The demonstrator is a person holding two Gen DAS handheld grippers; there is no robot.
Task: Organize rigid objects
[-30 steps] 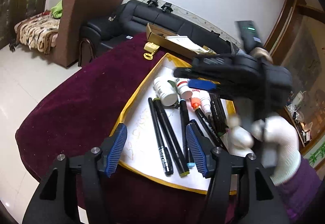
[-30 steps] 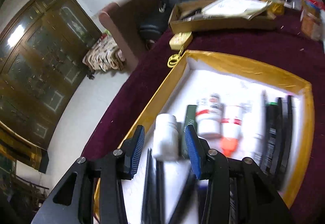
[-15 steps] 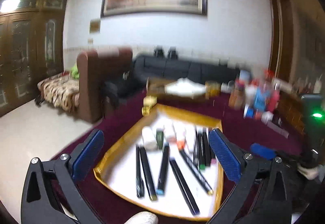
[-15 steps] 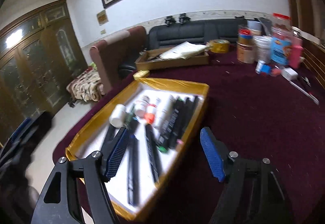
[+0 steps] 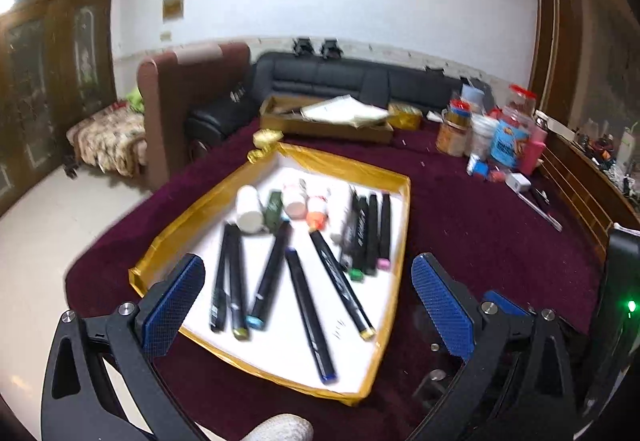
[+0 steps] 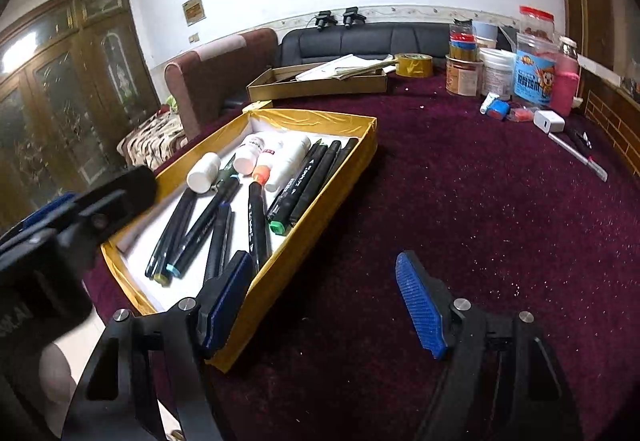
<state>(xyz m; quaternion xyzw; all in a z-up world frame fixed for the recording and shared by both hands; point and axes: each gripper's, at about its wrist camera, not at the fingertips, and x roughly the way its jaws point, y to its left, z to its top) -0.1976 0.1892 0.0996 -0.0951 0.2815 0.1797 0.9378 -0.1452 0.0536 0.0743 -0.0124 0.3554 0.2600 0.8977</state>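
A gold-rimmed tray (image 5: pixel 343 169) with a white floor lies on the maroon table; it also shows in the right wrist view (image 6: pixel 320 121). In it lie several black markers (image 5: pixel 306 305) (image 6: pixel 256 217) and small white bottles (image 5: pixel 248 209) (image 6: pixel 205 173). My left gripper (image 5: pixel 308 305) is open and empty, held above the tray's near end. My right gripper (image 6: pixel 324 305) is open and empty, above the cloth beside the tray's right wall. The left gripper's body (image 6: pixel 60 233) shows at the left of the right wrist view.
A cardboard box with papers (image 6: pixel 320 81) stands behind the tray. Jars, cans and bottles (image 6: pixel 516 69), a tape roll (image 6: pixel 414 65), a white charger (image 6: pixel 549 121) and a pen (image 6: pixel 580 157) sit at the far right. The table edge (image 5: pixel 100 261) drops to the floor at left.
Both grippers have pulled back and up from the tray and opened wide. The right gripper has left the white bottle it was around and moved right over the cloth.
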